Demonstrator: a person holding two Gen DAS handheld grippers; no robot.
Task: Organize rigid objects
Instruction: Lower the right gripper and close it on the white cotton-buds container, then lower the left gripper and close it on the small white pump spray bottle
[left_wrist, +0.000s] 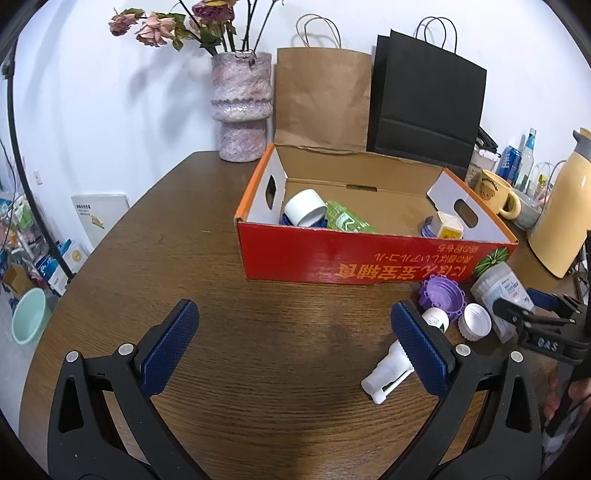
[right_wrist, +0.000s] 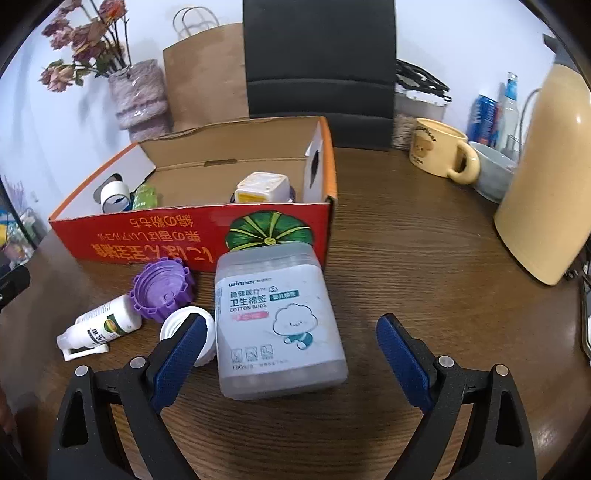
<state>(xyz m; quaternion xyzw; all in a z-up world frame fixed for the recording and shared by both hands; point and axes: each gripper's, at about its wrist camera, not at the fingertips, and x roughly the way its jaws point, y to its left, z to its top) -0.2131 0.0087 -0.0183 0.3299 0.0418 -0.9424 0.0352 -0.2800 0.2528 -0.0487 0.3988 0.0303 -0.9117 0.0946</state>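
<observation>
A red cardboard box (left_wrist: 332, 258) (right_wrist: 155, 240) stands open on the wooden table, holding a white cup (left_wrist: 304, 207), a green packet (left_wrist: 347, 221) and a white-yellow cube (left_wrist: 448, 225) (right_wrist: 262, 188). In front of it lie a cotton-bud jar (right_wrist: 277, 325) (left_wrist: 498, 295), a purple lid (right_wrist: 162, 291) (left_wrist: 441, 295), a white cap (left_wrist: 474, 321) (right_wrist: 184, 326) and a white spray bottle (right_wrist: 99, 326) (left_wrist: 395, 363). My left gripper (left_wrist: 293, 345) is open and empty above bare table, the spray bottle beside its right finger. My right gripper (right_wrist: 291, 347) is open around the cotton-bud jar, not touching it.
A purple vase (left_wrist: 242, 107) with dried flowers, a brown paper bag (left_wrist: 321, 99) and a black bag (left_wrist: 424, 99) stand behind the box. A yellow mug (right_wrist: 439, 151), a bowl (right_wrist: 493, 173), bottles and a cream thermos jug (right_wrist: 546, 177) stand at the right.
</observation>
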